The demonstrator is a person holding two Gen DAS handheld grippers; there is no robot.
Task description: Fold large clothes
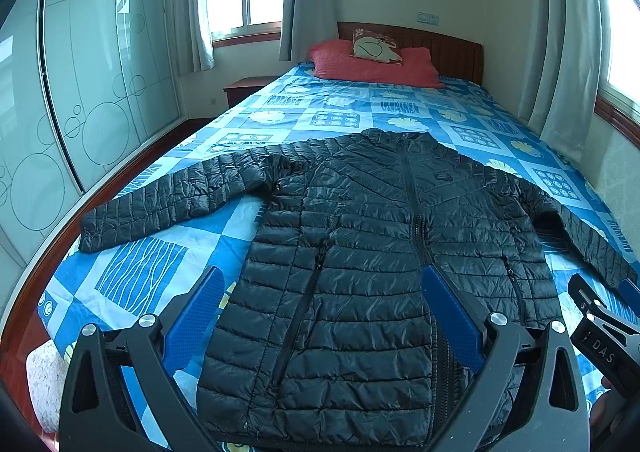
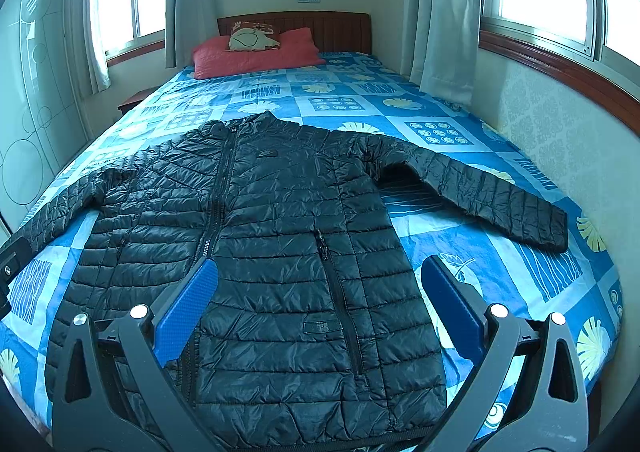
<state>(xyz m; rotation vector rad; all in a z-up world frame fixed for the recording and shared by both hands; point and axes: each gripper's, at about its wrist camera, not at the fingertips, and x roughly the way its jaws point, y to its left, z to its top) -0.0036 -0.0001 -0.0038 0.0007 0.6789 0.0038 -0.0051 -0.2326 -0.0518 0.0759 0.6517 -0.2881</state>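
A black quilted puffer jacket [image 1: 360,236] [image 2: 280,236] lies front up and zipped on the bed, collar toward the headboard, both sleeves spread out sideways. My left gripper [image 1: 324,284] hovers open above the jacket's lower left half, nothing between its blue pads. My right gripper [image 2: 320,280] hangs open above the lower right half, also holding nothing. In the left wrist view the right gripper's black body [image 1: 604,328] shows at the right edge. The left sleeve [image 1: 168,195] reaches the bed's left side; the right sleeve [image 2: 492,195] points toward the wall.
The bed carries a blue patterned sheet [image 1: 140,276] [image 2: 520,272]. Red pillows [image 1: 372,65] and a cream cushion [image 2: 250,37] sit by the wooden headboard [image 2: 332,27]. A glass wardrobe [image 1: 100,71] stands left, a nightstand [image 1: 244,89] beyond it. Wall and curtains [image 2: 444,11] close the right side.
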